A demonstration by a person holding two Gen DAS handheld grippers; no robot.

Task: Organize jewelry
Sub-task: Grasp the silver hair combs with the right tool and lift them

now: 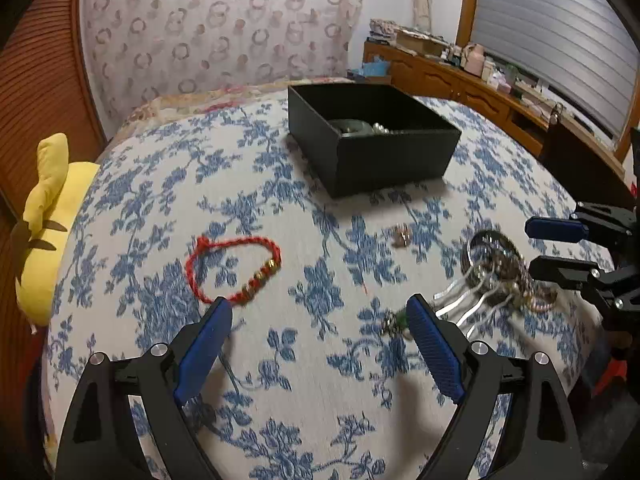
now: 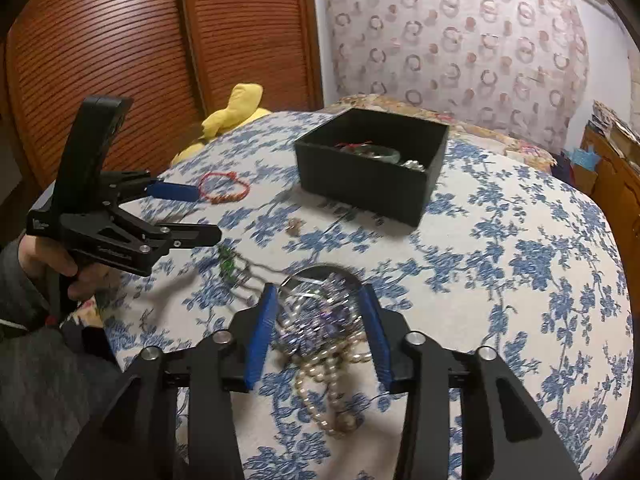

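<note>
Right gripper [image 2: 318, 330] spread, jaws either side of the jewelry pile [image 2: 324, 320]; pearls [image 2: 320, 392] trail nearest. Left gripper [image 1: 318, 312] spread above bedspread [image 1: 320, 380], red bracelet [image 1: 234, 270] just ahead. Beyond, black box [image 1: 372, 140]; only right view shows red cord [image 2: 352, 145] inside.

Right tool [image 2: 320, 300] straddles tangled jewelry pile [image 2: 324, 320] (pearls included), jaws apart.
</note>
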